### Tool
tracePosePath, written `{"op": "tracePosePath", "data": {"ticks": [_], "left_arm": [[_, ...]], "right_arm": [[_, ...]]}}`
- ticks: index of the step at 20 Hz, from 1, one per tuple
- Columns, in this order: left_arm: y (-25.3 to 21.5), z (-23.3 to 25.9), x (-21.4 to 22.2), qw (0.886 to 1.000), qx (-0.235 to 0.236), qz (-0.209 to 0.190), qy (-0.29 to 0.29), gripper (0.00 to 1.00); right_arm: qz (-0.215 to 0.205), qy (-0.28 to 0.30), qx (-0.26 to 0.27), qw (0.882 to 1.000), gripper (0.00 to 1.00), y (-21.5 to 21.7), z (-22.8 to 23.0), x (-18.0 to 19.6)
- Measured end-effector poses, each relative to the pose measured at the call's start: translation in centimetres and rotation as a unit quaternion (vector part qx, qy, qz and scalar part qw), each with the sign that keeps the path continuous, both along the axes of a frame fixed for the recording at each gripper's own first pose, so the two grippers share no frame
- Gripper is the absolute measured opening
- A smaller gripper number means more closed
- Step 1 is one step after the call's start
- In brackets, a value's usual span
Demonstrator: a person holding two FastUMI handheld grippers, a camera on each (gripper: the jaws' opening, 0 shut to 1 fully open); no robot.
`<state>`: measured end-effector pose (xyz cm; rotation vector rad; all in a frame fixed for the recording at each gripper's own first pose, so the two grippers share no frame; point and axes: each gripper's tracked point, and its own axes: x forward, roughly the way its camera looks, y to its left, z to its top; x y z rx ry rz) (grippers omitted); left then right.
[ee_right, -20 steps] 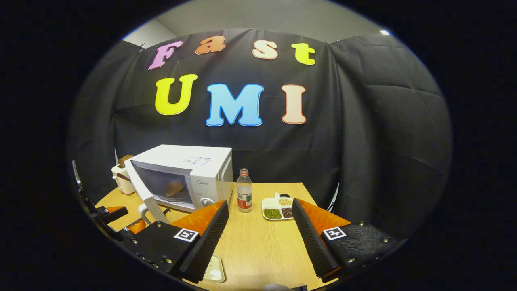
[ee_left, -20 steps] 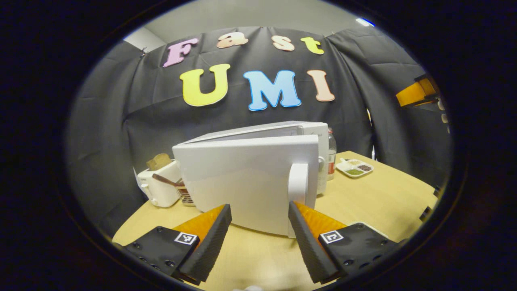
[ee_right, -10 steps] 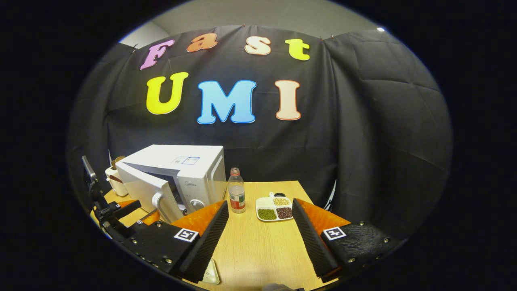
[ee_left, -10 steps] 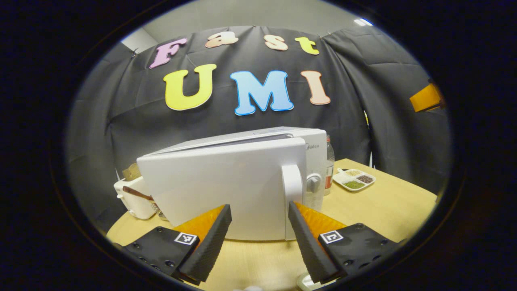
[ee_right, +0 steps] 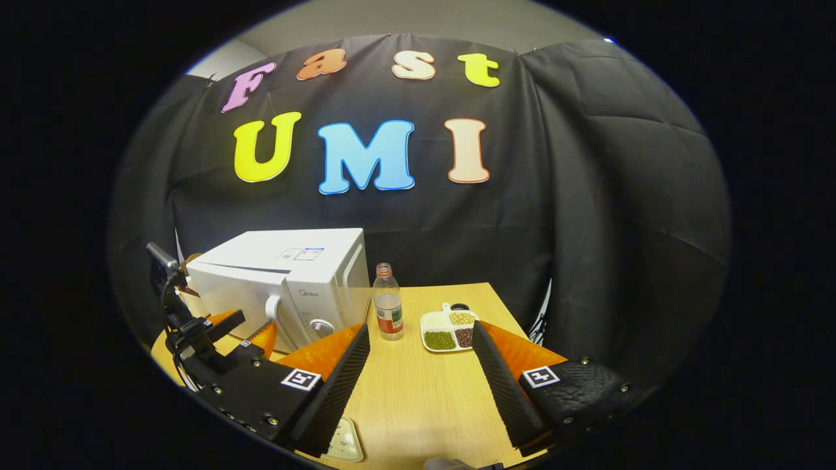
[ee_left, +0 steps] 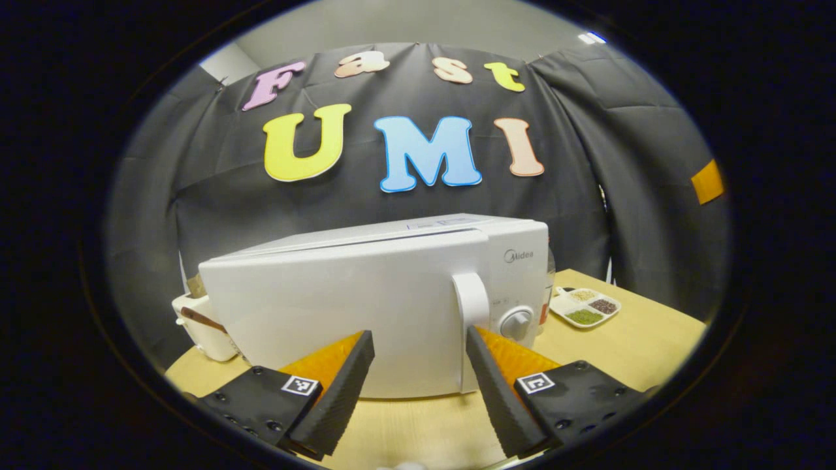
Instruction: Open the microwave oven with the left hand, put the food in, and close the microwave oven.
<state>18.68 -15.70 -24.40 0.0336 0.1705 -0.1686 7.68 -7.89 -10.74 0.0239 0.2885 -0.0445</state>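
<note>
- The microwave point(ee_left: 379, 307) sits on the table point(ee_right: 424, 391), its door point(ee_left: 326, 320) nearly shut, a thin gap showing along the top.
- The left gripper point(ee_left: 418, 385), fingers spread wide and empty, faces the door head-on, with the upright handle point(ee_left: 471, 307) just ahead of its right-side finger.
- The right gripper point(ee_right: 421, 385), also wide and empty, hangs well off.

A brand name, "Midea", stands on the microwave point(ee_left: 366, 307) front, above its knob point(ee_left: 516, 322). The sticker on its top is too small to read.

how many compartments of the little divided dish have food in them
3. The divided dish sits right of the bottle: green grains front left, pale ones back right, dark ones front right. A fourth section may be hidden.
</note>
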Motion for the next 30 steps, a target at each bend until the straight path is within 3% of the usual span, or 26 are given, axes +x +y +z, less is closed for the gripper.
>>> {"op": "tracePosePath", "data": {"ticks": [10,11,13,15,17,19,20,23,30], "left_arm": [[0.1,0.1,1.5,0.999,0.025,0.019,-0.006,0.94],[-0.5,0.0,1.0,1.000,0.008,0.017,-0.004,1.00],[0.0,0.0,0.8,1.000,0.001,0.026,0.002,0.95],[-0.2,-0.1,0.1,1.000,0.008,0.020,0.011,0.99],[-0.1,1.8,-0.9,1.000,0.007,0.015,-0.001,0.95],[0.2,3.7,-2.7,1.000,0.015,0.012,-0.004,0.95],[0.5,5.0,-3.8,1.000,0.017,0.011,-0.009,1.00],[1.6,9.7,-7.5,1.000,0.006,0.014,-0.019,0.97],[7.4,20.2,-15.5,0.997,-0.011,0.054,-0.045,1.00]], "right_arm": [[0.007,0.009,0.005,1.000,0.96,0.2,-0.3,-0.1],[0.010,0.009,0.005,1.000,0.96,0.4,-0.2,-0.5],[0.014,0.009,0.004,1.000,0.96,0.6,-0.1,-1.0],[0.017,0.006,0.006,1.000,0.96,0.8,0.3,-1.5],[0.019,0.001,0.012,1.000,0.96,0.9,0.7,-2.1],[0.023,-0.004,0.020,1.000,0.96,1.2,1.1,-3.0],[0.028,-0.008,0.022,0.999,0.96,1.5,1.6,-3.4],[0.045,-0.023,0.021,0.999,0.97,2.0,3.0,-4.9],[0.049,-0.079,0.024,0.995,0.96,1.9,8.3,-7.8]]}}
